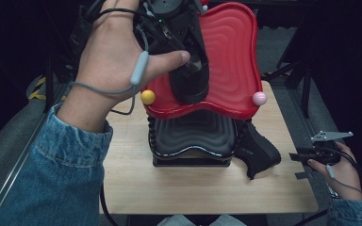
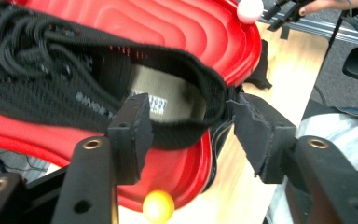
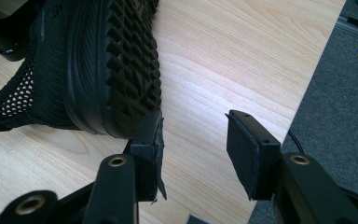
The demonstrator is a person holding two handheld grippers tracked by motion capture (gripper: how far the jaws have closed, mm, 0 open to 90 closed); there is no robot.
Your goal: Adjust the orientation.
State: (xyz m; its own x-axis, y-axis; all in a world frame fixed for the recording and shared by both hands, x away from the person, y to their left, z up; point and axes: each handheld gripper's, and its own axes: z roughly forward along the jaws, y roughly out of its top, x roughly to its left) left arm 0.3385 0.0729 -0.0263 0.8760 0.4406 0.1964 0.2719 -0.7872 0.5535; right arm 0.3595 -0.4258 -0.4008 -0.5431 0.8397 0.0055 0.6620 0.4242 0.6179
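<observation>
A black knit shoe [image 1: 189, 86] lies on the red ridged top tray [image 1: 233, 56] of a two-tier rack, toe toward the front rim. My left gripper [image 1: 192, 62] reaches down to its heel. In the left gripper view the jaws [image 2: 189, 121] stand wide apart on either side of the heel collar of that shoe [image 2: 74, 88], which rests on the red tray [image 2: 177, 28]. A second black shoe [image 1: 260, 151] lies on its side on the table, right of the rack. My right gripper [image 1: 296, 158] hovers open at the table's right edge, just short of that shoe's sole [image 3: 112, 60].
Under the red tray sits a black ridged lower tray [image 1: 191, 134]. A yellow ball [image 1: 147, 97] and a pink ball [image 1: 259, 98] cap the red tray's front corners. The wooden table [image 1: 193, 188] has bare room in front of the rack. Grey carpet lies beyond its right edge.
</observation>
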